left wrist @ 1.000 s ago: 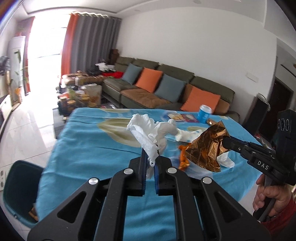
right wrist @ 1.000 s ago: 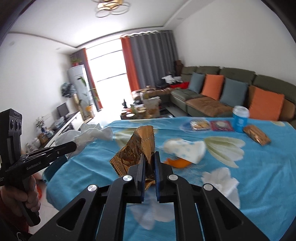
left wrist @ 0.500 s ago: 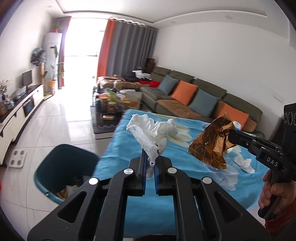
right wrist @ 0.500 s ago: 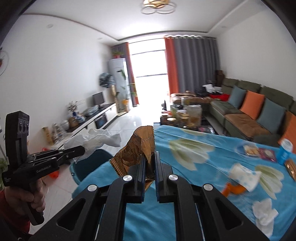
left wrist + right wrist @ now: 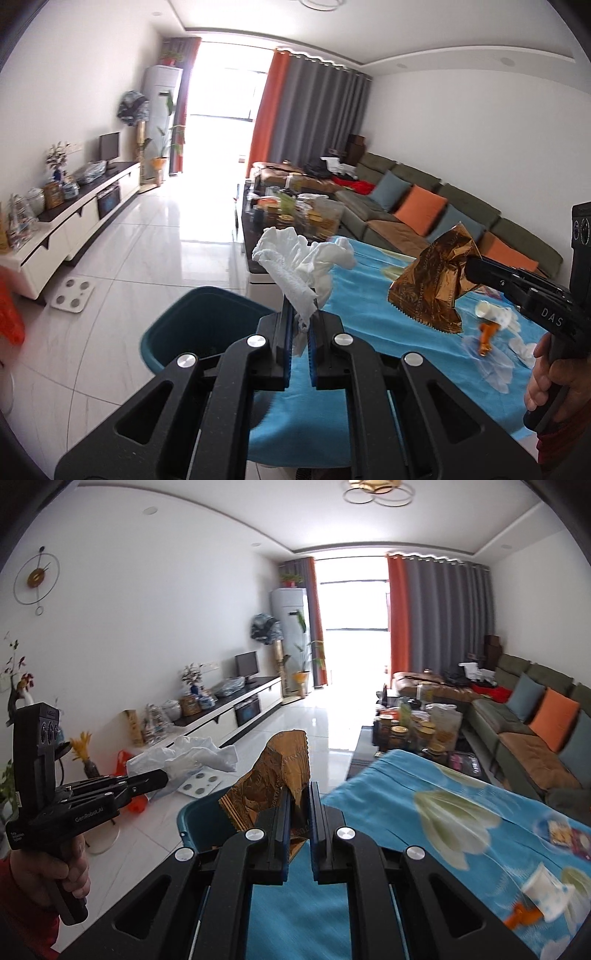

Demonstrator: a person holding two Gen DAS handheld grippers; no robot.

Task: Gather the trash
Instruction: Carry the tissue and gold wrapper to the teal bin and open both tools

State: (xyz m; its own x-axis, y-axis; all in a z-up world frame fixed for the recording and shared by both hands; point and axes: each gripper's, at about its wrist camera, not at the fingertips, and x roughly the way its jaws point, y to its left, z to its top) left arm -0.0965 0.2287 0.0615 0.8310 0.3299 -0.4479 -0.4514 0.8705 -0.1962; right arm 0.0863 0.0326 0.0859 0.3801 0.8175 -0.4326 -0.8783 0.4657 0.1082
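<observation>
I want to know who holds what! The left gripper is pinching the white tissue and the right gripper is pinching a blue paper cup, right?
Not quite. The left gripper does pinch the white tissue, but the right gripper is pinching a crumpled gold-brown wrapper, not a cup. The right wrist view shows it between the closed fingers.

White walls, glossy pale floor tiles (image 5: pixel 155 258) — bright far window (image 5: pixel 354 602) with orange-grey curtains (image 5: pixel 439 616), green sofa (image 5: pixel 532 709) right.
</observation>
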